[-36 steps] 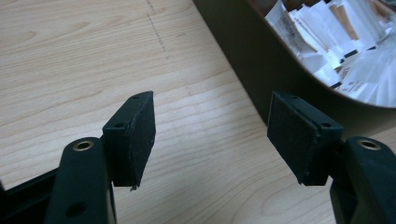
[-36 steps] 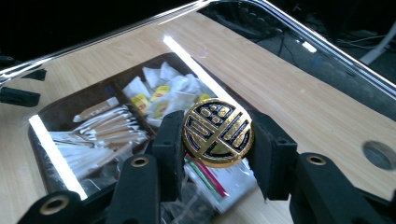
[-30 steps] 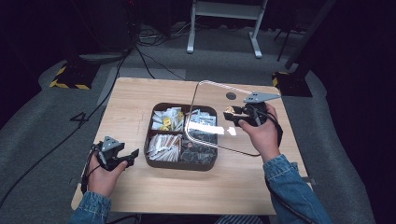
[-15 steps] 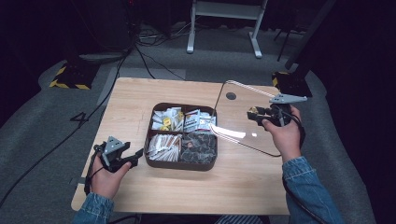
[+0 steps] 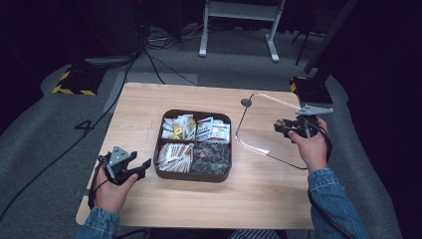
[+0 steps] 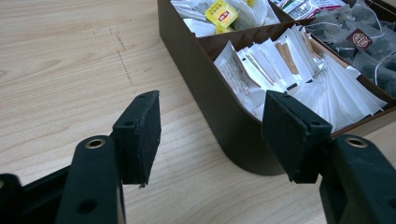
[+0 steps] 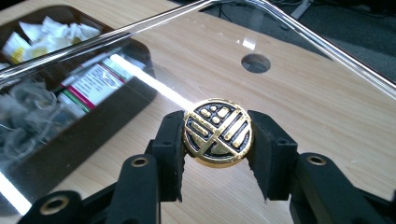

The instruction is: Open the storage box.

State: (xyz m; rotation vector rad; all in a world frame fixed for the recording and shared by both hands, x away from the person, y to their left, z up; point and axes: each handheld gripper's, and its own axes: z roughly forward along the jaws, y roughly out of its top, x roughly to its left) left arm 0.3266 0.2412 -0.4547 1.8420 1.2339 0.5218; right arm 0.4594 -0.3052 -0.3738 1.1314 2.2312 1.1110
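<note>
In the left gripper view the dark brown four-compartment tray (image 6: 219,112) runs off the top and right edges, so its far compartments are cut off, and print on the white paper sachets (image 6: 299,74) is too small to read. In the right gripper view the clear glass lid (image 7: 140,56) with its round black-and-gold knob (image 7: 218,132) runs past every edge, and the packets seen through it are blurred. In the high view the lettering on the packets is too small to tell, and the pale wooden table (image 5: 149,109) hides the person's lap
</note>
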